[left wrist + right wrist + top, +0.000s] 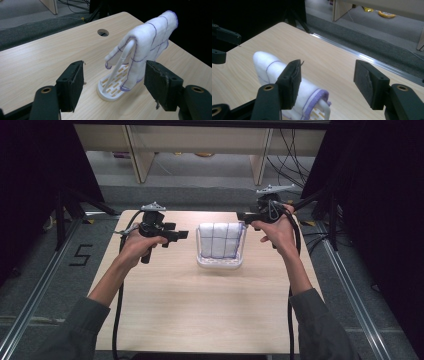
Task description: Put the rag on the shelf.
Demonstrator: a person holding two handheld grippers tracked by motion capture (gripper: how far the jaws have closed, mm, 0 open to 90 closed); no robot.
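Note:
A white cloth (pixel 220 240) with purple grid lines hangs folded over the arch of a small white slotted rack (pixel 220 262) at the middle of the table. My left gripper (pixel 182 235) is held level just left of the rack, jaws open and empty. In the left gripper view the cloth (pixel 150 37) and the rack's base (pixel 110 93) lie ahead of the open jaws. My right gripper (pixel 241 216) hovers at the rack's far right corner, open, with nothing between its pads. In the right gripper view the cloth (pixel 269 67) lies beside and partly behind one jaw.
The wooden table (pixel 200 310) has a round cable hole (pixel 103 32) beyond the rack. Black tripod legs and cables stand on the grey floor at both sides. Wooden furniture legs stand behind the table's far edge.

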